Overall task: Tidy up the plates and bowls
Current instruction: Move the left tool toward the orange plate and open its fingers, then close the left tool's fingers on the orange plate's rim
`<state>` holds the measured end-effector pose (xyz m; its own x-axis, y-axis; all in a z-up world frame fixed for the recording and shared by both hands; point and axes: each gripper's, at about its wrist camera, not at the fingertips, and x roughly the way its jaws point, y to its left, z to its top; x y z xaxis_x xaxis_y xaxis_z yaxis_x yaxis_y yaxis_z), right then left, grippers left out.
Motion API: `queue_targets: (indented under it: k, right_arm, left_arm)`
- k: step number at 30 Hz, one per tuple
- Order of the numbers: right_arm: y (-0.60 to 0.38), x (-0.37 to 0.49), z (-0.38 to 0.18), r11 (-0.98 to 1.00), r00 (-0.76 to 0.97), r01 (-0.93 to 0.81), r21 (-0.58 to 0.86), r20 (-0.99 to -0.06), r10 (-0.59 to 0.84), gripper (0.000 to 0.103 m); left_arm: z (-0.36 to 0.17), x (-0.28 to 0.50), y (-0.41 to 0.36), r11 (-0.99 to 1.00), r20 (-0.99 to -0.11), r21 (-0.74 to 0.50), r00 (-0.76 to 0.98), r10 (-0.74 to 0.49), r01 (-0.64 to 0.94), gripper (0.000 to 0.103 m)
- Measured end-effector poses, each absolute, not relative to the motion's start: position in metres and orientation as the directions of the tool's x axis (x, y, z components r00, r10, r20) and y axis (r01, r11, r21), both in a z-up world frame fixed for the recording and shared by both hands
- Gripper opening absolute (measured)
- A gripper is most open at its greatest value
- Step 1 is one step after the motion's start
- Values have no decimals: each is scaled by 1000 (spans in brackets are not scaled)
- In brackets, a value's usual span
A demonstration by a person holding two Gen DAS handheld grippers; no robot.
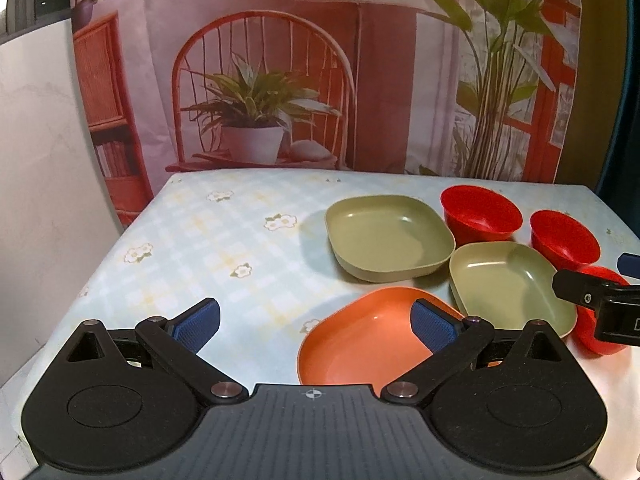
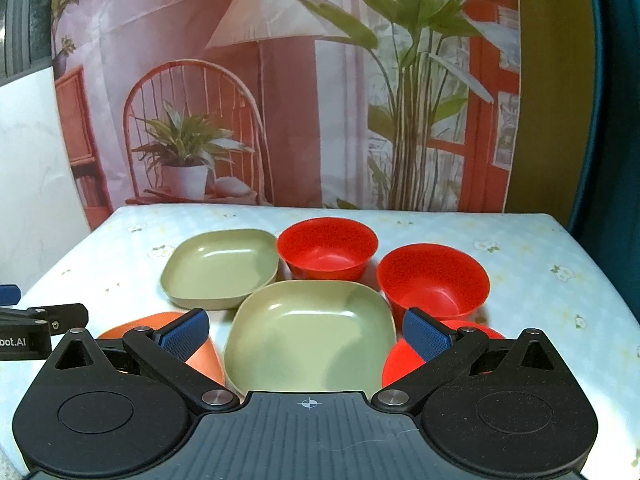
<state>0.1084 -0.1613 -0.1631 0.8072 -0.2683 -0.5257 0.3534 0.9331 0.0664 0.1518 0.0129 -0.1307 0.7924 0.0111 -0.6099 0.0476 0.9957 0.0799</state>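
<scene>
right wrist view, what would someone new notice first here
Probably the red bowls, bright against the pale flowered tablecloth, at the right of the cluster, with a third partly hidden behind the right tool. Next, the two green plates at centre, the nearer one between the open tool's fingers, and the orange plate at lower left.

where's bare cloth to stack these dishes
Free: the cloth's whole left half, beside the far green plate, and a strip right of the red bowls. Crowded: the middle, where orange plate, near green plate and bowls nearly touch.
</scene>
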Motion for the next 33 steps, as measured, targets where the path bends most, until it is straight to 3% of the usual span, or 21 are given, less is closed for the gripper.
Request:
queue_targets:
  k: [15,22,27,31,33]
  right_arm:
    - [-158,111,-177,960,812,268,78,-555,-182,103]
    - [-148,117,-185,976,803,194,99,-588,-100,95]
    - [-146,120,-193,977,788,169,130,-613,-55,82]
    - [-142,120,-194,980,786,149,130,-617,-38,79]
    - [-141,121,-195,981,785,142,130,-619,-31,77]
  left_arm:
    - [-150,157,19,998,-678,5,734,-42,61,100]
    - [-173,163,36,994,-767,-107,637,-74,-13,86]
    - [-186,163,44,985,-801,-165,589,-109,-41,61]
    - [-193,162,46,982,-819,-180,561,-122,-50,47]
    - [-194,160,48,980,-816,-190,563,-128,-52,26]
